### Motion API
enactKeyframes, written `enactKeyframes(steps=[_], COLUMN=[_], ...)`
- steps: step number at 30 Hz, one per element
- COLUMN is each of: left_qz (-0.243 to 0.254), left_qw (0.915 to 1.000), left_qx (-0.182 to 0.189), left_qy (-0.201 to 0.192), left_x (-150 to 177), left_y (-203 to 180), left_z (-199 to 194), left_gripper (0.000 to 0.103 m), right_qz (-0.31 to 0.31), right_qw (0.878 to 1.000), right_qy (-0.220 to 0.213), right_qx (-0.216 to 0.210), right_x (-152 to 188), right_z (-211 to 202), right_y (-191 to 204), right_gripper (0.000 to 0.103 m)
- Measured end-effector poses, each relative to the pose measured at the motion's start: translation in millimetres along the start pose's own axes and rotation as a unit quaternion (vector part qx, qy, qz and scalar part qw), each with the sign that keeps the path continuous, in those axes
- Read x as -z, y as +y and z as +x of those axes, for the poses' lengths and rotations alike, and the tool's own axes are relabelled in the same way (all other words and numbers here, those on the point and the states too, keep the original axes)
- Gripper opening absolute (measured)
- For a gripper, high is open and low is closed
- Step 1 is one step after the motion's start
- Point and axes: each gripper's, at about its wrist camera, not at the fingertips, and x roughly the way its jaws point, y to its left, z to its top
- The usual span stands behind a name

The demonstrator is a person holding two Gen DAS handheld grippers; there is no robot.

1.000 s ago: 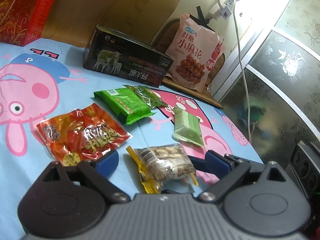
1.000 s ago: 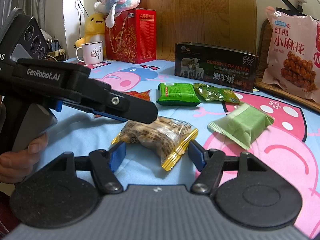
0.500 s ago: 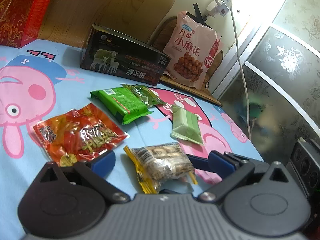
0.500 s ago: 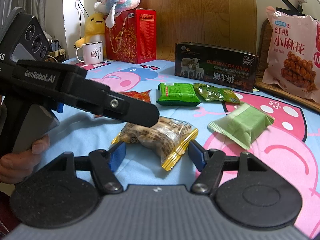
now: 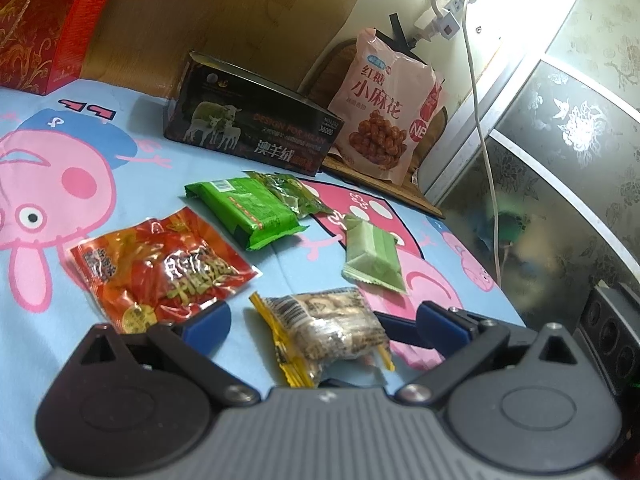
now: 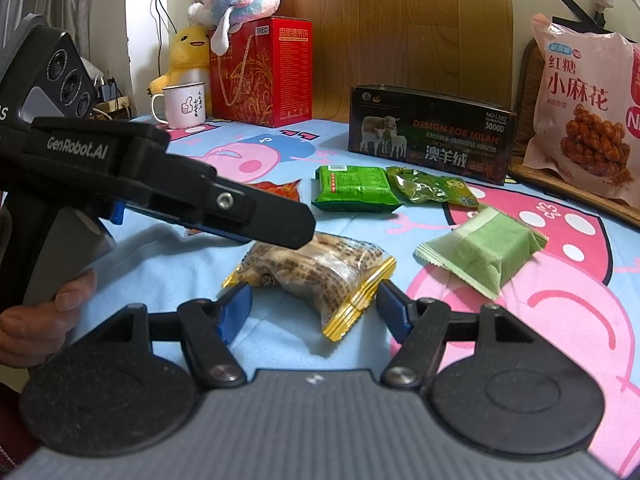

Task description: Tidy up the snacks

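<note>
Meanwhile, both open claws, left gripper (image 5: pixel 320 322) and right gripper (image 6: pixel 314 308), have crept closer around the ungripped gold-edged snack (image 6: pixel 316 268) at lower centre

Left gripper (image 5: pixel 322 322): jaws spread wide, blue pads (image 5: pixel 208 320) well apart, nothing clamped between them. Held low, tilted slightly downward, pointing forward. Seen from right wrist view as a black body crossing the left of frame, one finger (image 6: pixel 256 220) reaching toward centre at a downward slant. Gripped at the handle by the left hand (image 6: pixel 36 320); thumb and part of the palm visible at the lower left edge, rest cut off.

Right gripper (image 6: pixel 314 306): jaws also open wide, blue pads (image 6: pixel 236 308) apart, nothing pinched. Low, level, aimed forward. In left wrist view, part of its black body and blue pad (image 5: pixel 440 322) showing at the right.
</note>
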Motion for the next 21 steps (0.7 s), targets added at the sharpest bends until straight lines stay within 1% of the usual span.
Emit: enactKeyframes(steps=[3,21], left_qz=[0.003,-0.011], left_qw=[1.0,0.9999], left_qx=[-0.002,0.01], left_qy=[-0.002,-0.001], left_x=[1.0,0.5], left_y=[-0.9,3.0], left_z=[-0.4,-2.0], left_gripper=[0.103,0.101], right_qz=[0.001,0.0], right_qw=[1.0,1.0], right_qy=[-0.001,0.0], right_qx=[0.002,0.001], right_x=[0.3,-0.1], right_z=[-0.3,-0.3], right_y=[0.2,0.1], right_gripper=[0.069,0.069])
